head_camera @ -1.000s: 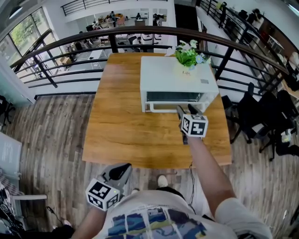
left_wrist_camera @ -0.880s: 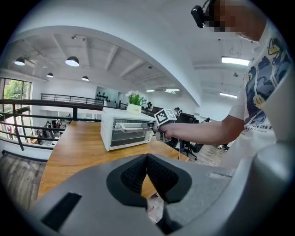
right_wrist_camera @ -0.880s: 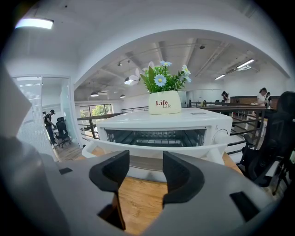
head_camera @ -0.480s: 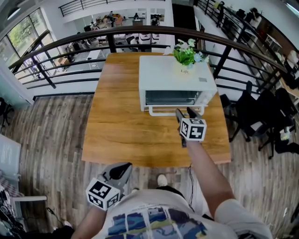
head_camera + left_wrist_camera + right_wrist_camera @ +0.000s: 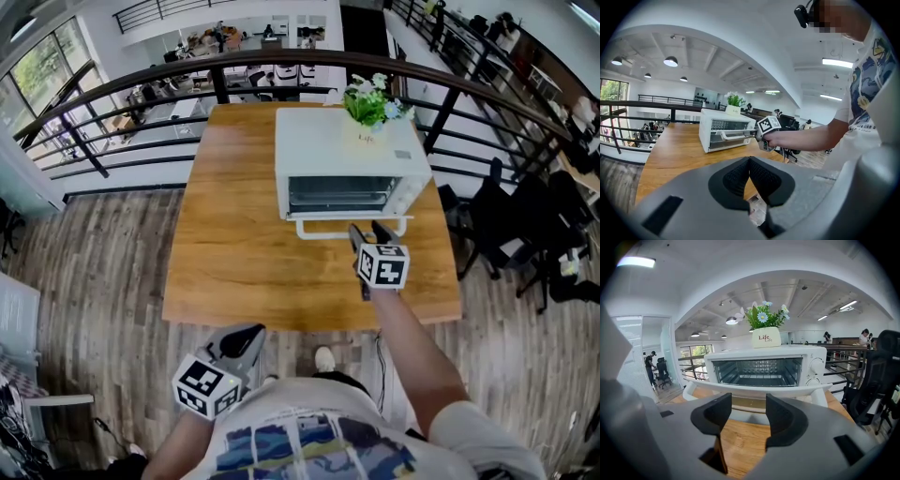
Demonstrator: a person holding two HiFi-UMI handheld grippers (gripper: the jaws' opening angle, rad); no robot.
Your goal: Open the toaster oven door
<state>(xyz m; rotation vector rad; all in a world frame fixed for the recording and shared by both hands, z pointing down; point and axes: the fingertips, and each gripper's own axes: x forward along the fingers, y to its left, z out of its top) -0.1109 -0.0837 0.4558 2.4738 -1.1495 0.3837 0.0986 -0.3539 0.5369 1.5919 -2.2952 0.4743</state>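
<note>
Nearest, the left gripper (image 5: pixel 749 161) has not moved in the last second. It hangs low by the person's body, well short of the wooden counter (image 5: pixel 234 244), with its jaws pressed together on nothing.

Ahead of it, the right gripper (image 5: pixel 749 408) has drawn back a little toward the person, jaws apart and nothing between them. Just beyond its tips lies the long white bar handle (image 5: pixel 754 389) of the white box-shaped toaster oven (image 5: pixel 759 354). Whether the tips touch the bar I cannot tell.

That handle now stands a shade farther out from the oven's front than a second ago. Seen past the gripper, it sits below the cavity, with the wire rack (image 5: pixel 757 377) plain above it. I judge that the glass door (image 5: pixel 746 402) has begun to tip down and is partly open, not fully dropped. The pull looks begun, not finished.

The oven stands straight in front of the right gripper and well ahead of the left one.

- Two grippers and one counter.
- One toaster oven, with one door and one handle.
- Two round white knobs (image 5: pixel 816 365), right of the gripper's line.
- One small white pot of blue and white flowers (image 5: pixel 766 337), on top of the oven.
- One dark curved railing (image 5: pixel 281 62), farthest off.
</note>
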